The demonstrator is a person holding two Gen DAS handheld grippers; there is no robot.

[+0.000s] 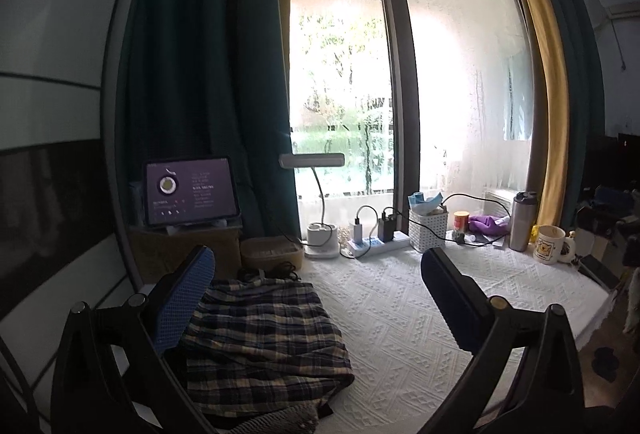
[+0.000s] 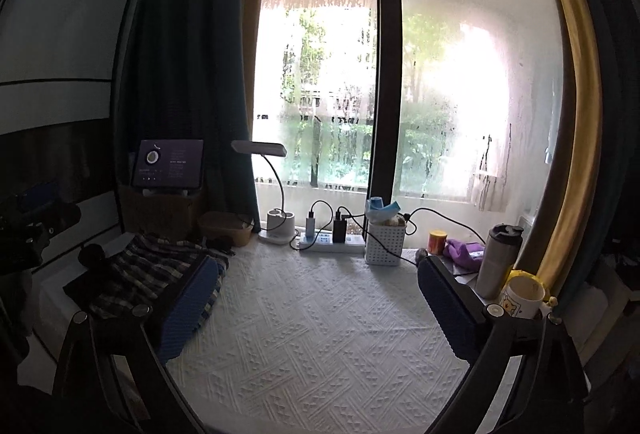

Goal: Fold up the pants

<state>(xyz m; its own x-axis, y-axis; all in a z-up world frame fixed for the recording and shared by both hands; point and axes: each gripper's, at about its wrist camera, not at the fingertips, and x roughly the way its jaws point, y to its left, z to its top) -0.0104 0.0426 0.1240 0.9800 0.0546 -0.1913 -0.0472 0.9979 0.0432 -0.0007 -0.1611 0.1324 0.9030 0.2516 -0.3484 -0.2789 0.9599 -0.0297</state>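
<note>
The plaid pants lie in a folded bundle on the left part of the white textured cloth. My left gripper hovers over them, open, with nothing between its fingers; its left blue pad overlaps the bundle's left edge in the picture. In the right wrist view the pants sit at the far left, partly behind the left pad. My right gripper is open and holds nothing above the bare cloth. A dark device at the left edge looks like the other gripper.
Along the window sill stand a tablet on a box, a desk lamp, a power strip with chargers, a white basket, a steel tumbler and a mug. A purple cloth lies by the tumbler.
</note>
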